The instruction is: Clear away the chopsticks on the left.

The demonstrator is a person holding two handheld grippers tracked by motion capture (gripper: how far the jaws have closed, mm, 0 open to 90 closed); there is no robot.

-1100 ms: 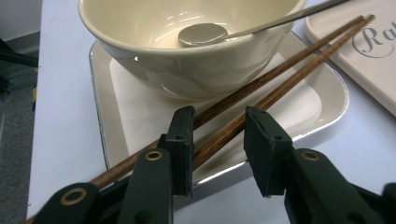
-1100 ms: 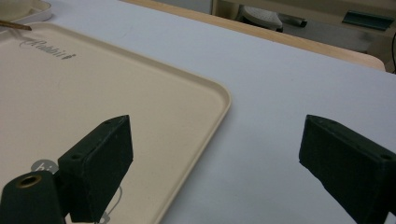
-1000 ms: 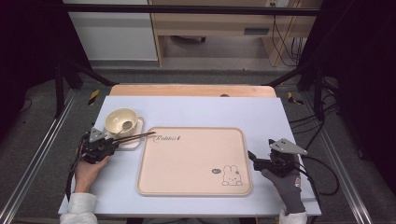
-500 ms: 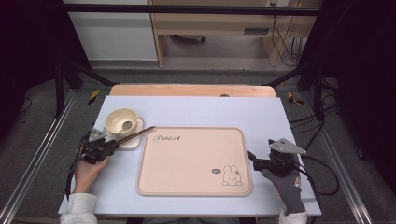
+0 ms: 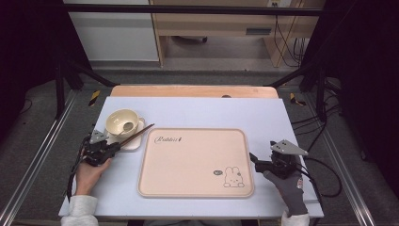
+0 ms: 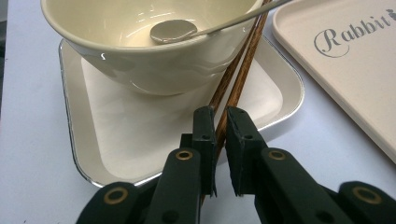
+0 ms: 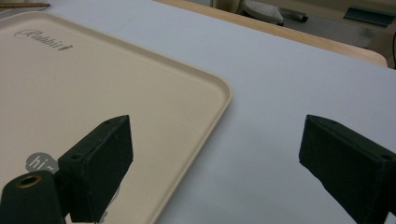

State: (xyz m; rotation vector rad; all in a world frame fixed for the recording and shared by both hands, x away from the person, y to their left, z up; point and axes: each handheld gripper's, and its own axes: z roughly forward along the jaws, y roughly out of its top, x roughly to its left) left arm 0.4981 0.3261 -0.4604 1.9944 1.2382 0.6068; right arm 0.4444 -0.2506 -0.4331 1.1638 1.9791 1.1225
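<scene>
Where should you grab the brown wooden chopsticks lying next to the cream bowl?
Probably the near ends of the brown wooden chopsticks, coming in low along them. Their far ends lean by the cream bowl, while these ends overhang the white square plate, where the left gripper closes.

My left tongs [image 6: 219, 140] are matt black plastic with brass-coloured rivets. I see brown wooden chopsticks [image 6: 233, 84] with a fine grain, a glossy cream ceramic bowl [image 6: 140, 51], a dull metal spoon [image 6: 173, 30] and a smooth silver-rimmed dish [image 6: 84, 140]. At three o'clock, the tray [image 5: 195, 162] looks like matt beige plastic on the matt pale desk [image 5: 211, 110].
</scene>
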